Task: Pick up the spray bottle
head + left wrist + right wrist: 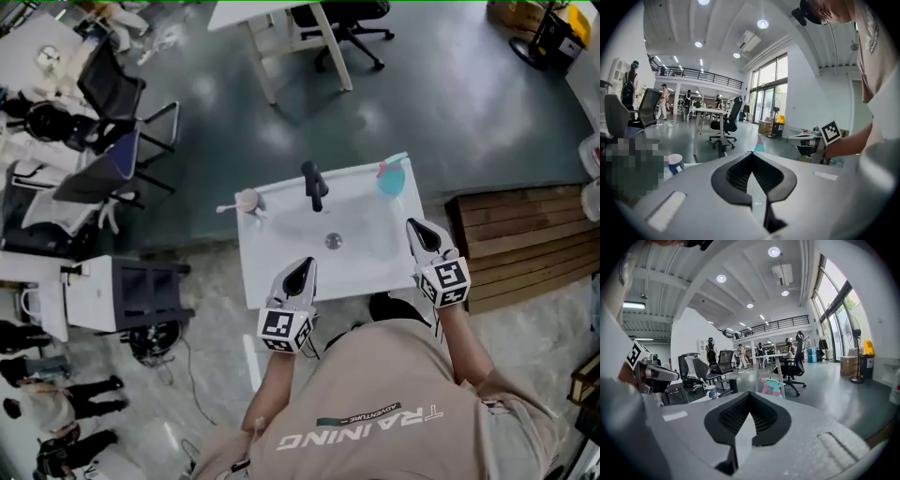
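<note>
Both grippers hover at the white sink's [361,267] near edge. The left gripper [305,267] has its jaws pressed together, gripping nothing. The right gripper [417,228] matches it (jaws together, empty too). The spray bottle [392,176] stands on the sink's far right corner, beyond the right gripper, right of the black faucet [314,185].

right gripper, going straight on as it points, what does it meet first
Probably the spray bottle, on the sink just right of where the right gripper aims; nothing stands between, though depth is unclear.
</note>
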`<move>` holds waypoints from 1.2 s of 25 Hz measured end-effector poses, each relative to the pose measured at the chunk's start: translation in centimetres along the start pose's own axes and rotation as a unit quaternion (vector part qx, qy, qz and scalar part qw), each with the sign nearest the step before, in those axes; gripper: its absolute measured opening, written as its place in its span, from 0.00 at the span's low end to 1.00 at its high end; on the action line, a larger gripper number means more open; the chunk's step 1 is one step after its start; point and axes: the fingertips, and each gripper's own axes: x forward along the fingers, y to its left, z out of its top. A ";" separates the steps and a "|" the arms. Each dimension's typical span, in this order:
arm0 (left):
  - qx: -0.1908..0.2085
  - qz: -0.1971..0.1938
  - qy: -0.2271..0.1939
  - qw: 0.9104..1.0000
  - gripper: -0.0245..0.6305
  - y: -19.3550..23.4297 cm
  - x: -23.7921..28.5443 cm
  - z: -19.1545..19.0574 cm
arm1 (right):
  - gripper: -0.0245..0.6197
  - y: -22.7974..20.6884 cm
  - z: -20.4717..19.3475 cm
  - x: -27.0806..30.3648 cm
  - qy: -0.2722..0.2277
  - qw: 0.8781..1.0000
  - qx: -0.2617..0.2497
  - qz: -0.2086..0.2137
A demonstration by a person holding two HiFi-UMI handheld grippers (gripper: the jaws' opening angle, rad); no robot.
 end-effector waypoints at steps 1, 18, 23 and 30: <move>0.002 0.001 0.001 1.000 0.06 0.2 0.9 0.4 | 0.04 -0.6 0.2 0.6 -0.002 1.000 0.001 0.001; -0.018 0.002 0.021 1.000 0.06 0.0 10.6 2.3 | 0.13 -7.3 -0.2 7.9 0.037 0.998 -0.045 0.017; -0.030 0.009 0.034 0.999 0.06 0.6 10.9 1.6 | 0.20 -7.7 -1.5 10.3 0.064 0.997 -0.036 0.022; -0.041 0.019 0.056 0.997 0.06 1.1 11.1 0.4 | 0.31 -9.1 -2.2 12.7 0.078 0.996 -0.029 0.021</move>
